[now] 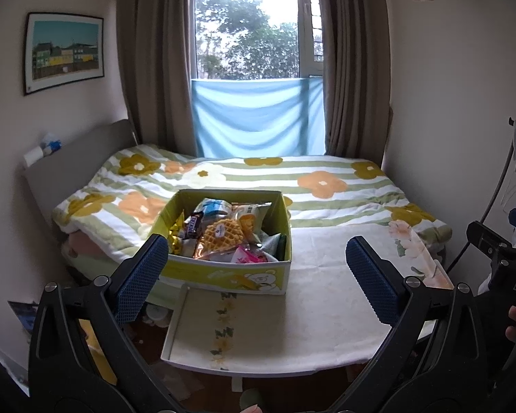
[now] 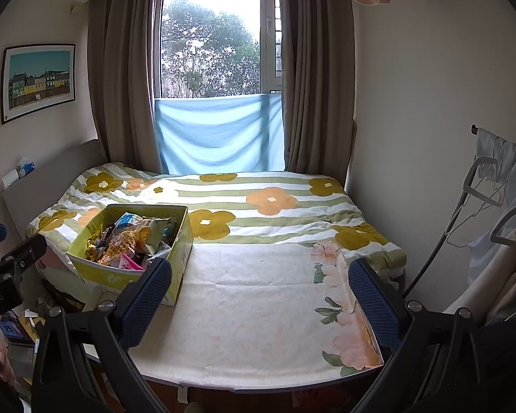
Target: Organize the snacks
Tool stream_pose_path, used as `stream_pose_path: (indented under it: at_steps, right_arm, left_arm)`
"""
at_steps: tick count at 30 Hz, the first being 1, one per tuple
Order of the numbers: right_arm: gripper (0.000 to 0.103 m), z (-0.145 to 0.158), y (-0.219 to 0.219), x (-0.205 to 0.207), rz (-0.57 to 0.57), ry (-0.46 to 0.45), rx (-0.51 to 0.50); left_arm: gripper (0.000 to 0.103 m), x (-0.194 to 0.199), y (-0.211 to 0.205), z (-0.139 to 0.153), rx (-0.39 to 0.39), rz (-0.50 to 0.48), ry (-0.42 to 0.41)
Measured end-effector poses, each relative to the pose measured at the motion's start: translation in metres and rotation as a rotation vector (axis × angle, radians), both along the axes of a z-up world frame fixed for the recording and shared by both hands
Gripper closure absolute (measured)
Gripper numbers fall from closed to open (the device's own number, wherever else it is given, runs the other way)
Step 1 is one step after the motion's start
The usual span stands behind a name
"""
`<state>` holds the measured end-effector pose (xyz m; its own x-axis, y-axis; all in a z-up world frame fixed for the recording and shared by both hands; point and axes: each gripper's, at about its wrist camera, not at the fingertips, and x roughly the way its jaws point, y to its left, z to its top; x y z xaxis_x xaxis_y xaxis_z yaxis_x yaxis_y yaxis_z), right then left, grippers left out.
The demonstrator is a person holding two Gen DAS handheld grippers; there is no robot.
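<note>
Left gripper (image 1: 258,272) jaws wide apart, nothing held, right gripper (image 2: 259,296) same, both hovering over table (image 2: 258,327), snack box (image 1: 223,241) full, on table's left side against bed (image 2: 258,199).

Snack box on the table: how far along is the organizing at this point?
Looks like the very start. Done: nothing visible; the snacks, including a waffle pack, lie jumbled in the yellow box. In hand: nothing; the left gripper and right gripper are both open and empty, short of the box. Left: all the sorting; the tray beside the box holds nothing.
</note>
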<state>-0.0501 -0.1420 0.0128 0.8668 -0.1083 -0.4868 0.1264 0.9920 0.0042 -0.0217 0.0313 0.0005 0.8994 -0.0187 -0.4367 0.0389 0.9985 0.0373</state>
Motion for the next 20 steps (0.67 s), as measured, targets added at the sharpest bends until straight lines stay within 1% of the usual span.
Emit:
stream_pose_path:
  at_steps: [3,9,14,20]
  right_arm:
    - [0.001,0.000,0.000,-0.001,0.000,-0.002,0.001]
    - [0.001,-0.002,0.001,0.001,0.002,0.001,0.003]
    - [0.001,-0.005,0.000,0.002,0.004,0.009,0.009]
    - [0.001,-0.011,-0.007,0.007,0.004,0.024,0.013]
  left_arm:
    - [0.000,-0.002,-0.002,0.001,0.018,0.021,-0.014]
    - [0.000,-0.004,0.000,0.002,0.005,0.034,-0.035]
    - [0.000,0.000,0.001,0.001,-0.028,0.019,-0.020]
    - [0.000,0.004,-0.012,-0.002,-0.028,-0.003,-0.016]
